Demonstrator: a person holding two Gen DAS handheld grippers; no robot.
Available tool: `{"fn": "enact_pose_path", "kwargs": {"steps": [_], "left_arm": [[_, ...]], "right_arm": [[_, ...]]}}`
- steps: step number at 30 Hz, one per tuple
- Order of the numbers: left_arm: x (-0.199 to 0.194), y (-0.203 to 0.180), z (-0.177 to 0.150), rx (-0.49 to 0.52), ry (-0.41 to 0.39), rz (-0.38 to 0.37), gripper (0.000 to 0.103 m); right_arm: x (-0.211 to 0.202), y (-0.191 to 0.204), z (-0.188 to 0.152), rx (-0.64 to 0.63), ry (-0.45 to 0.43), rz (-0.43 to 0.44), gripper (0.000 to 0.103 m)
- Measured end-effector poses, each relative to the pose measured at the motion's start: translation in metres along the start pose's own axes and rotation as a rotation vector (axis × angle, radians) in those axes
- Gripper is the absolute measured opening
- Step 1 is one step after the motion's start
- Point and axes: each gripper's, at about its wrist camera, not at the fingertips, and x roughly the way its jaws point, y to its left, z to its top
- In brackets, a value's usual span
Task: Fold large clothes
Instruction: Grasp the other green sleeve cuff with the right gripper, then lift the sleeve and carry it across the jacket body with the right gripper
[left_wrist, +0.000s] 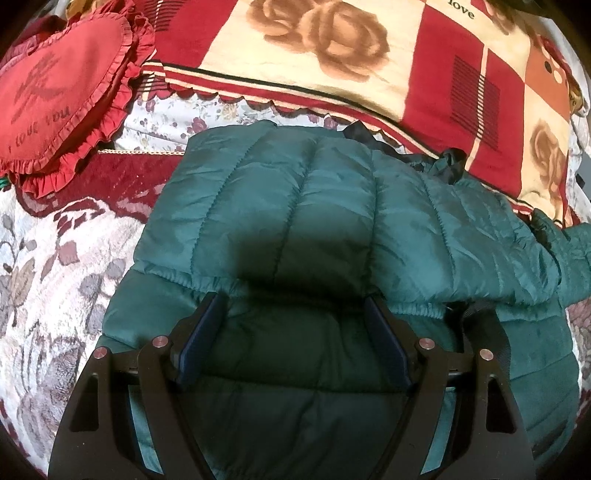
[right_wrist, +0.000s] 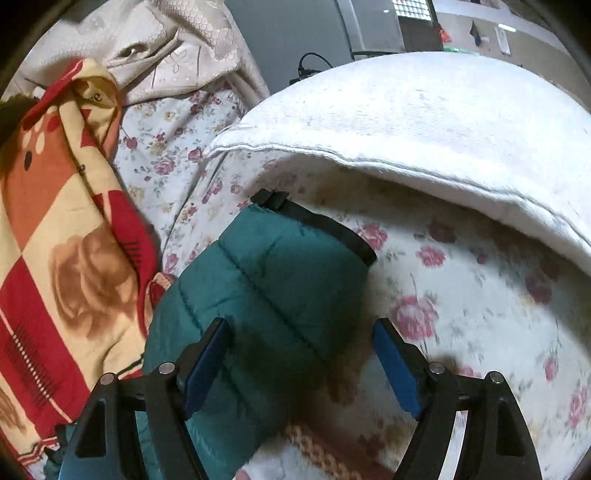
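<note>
Looking down, we see our left gripper (left_wrist: 295, 314) hanging with jaws spread wide over the green puffer jacket (left_wrist: 295, 206) — nothing pinched. Our right gripper (right_wrist: 301, 336) is spread too, above the jacket's sleeve (right_wrist: 266, 295) on the floral sheet (right_wrist: 461, 295).

Bed (left_wrist: 155, 122), floral sheet: green quilted jacket (left_wrist: 295, 206), red heart cushion (left_wrist: 62, 96), rose-print blanket (left_wrist: 332, 55), white pillow (right_wrist: 424, 122).

dim warm light, heavy fisheye edges, right view blurred
</note>
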Motion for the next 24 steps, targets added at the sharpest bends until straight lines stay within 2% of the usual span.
{"fn": "enact_pose_path", "kwargs": {"steps": [2,3,4,5,7,10,24], "left_arm": [[0.0,0.0,0.0,0.003,-0.001,0.003,0.079],[0.0,0.0,0.0,0.003,0.0,0.002,0.079],[0.0,-0.001,0.0,0.003,0.0,0.002,0.079],[0.0,0.0,0.0,0.002,0.0,0.001,0.079],[0.001,0.0,0.0,0.001,0.001,-0.001,0.079],[0.001,0.0,0.0,0.002,0.002,0.0,0.08],[0.002,0.001,-0.001,-0.003,-0.001,-0.005,0.08]], "right_arm": [[0.004,0.004,0.001,-0.032,-0.013,-0.017,0.076],[0.009,0.006,0.003,-0.044,-0.017,-0.023,0.067],[0.012,0.009,0.003,-0.067,-0.024,-0.045,0.052],[0.013,0.01,0.003,-0.078,-0.029,-0.054,0.046],[0.015,0.008,0.003,-0.072,-0.027,-0.03,0.026],[0.01,0.01,0.004,-0.081,-0.029,0.008,0.015],[-0.066,0.069,-0.021,-0.248,-0.104,0.211,0.012]]}}
